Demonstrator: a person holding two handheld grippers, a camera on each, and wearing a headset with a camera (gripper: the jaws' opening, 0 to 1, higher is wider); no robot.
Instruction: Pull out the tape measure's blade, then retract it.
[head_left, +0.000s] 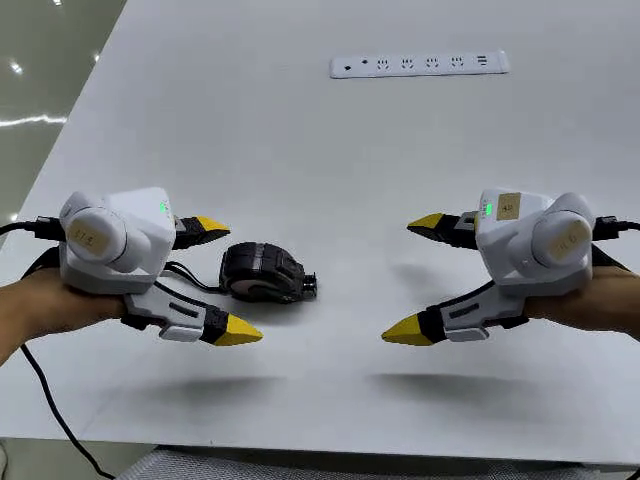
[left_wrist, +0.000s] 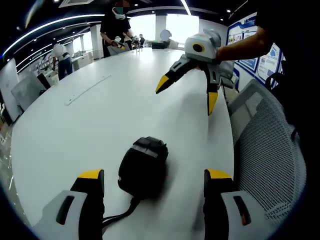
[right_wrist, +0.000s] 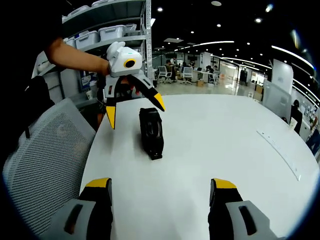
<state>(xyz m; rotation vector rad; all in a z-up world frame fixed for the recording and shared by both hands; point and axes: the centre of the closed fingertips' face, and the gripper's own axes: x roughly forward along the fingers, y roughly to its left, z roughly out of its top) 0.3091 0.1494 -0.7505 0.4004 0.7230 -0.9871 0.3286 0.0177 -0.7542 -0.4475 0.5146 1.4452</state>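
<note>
A black tape measure (head_left: 262, 272) lies on the white table (head_left: 330, 160), its blade end pointing right and no blade showing. My left gripper (head_left: 232, 282) stands open just left of it, yellow-tipped jaws spread on either side of the case without touching. In the left gripper view the tape measure (left_wrist: 143, 167) sits between the fingertips (left_wrist: 91, 174). My right gripper (head_left: 418, 278) is open at the right, well apart from the tape measure (right_wrist: 151, 132), with nothing between its jaws. A black wrist strap (head_left: 190, 277) trails from the case toward the left gripper.
A white power strip (head_left: 420, 64) lies flat at the far side of the table. The near table edge runs just below both hands, with a mesh chair (right_wrist: 45, 165) beside it. Other people work at distant benches.
</note>
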